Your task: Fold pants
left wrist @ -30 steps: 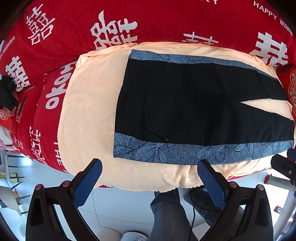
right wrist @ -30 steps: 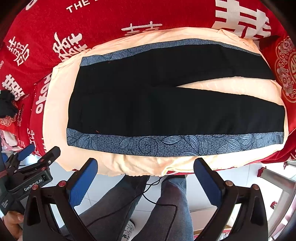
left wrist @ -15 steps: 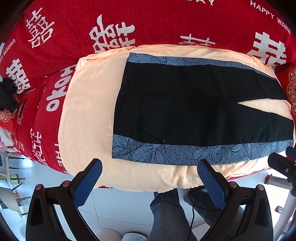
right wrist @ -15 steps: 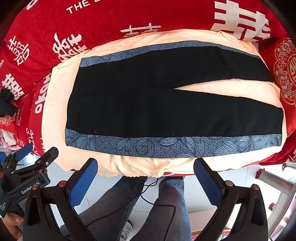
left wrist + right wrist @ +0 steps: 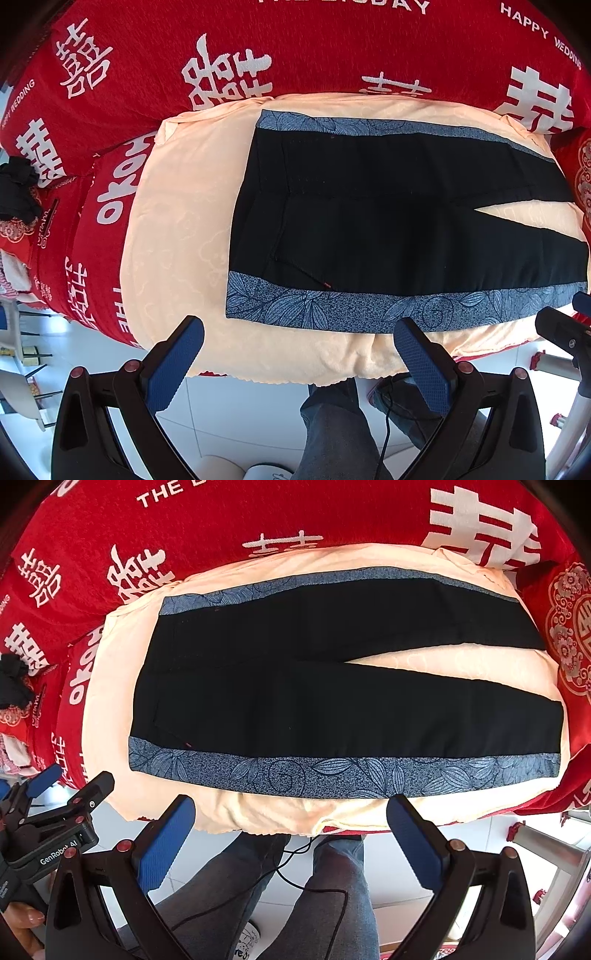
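Note:
Black pants (image 5: 388,221) (image 5: 314,701) with blue-grey leaf-patterned side stripes lie flat and unfolded on a peach blanket (image 5: 177,229) (image 5: 110,686). The waist is at the left and the two legs spread apart toward the right. My left gripper (image 5: 299,339) hangs open off the blanket's near edge, close to the waist end of the near stripe. My right gripper (image 5: 291,816) is open too, just short of the middle of the near stripe (image 5: 332,771). Neither touches the cloth. The left gripper also shows at the left edge of the right wrist view (image 5: 48,805).
A red bedspread (image 5: 295,48) with white characters lies under and behind the blanket. A dark bundle (image 5: 14,192) sits at the far left. The person's legs in grey trousers (image 5: 314,893) stand on white floor tiles below, with a black cable between them.
Both grippers have drifted slightly closer to the near edge of the pants, which sit a little higher in both views. Both stay open.

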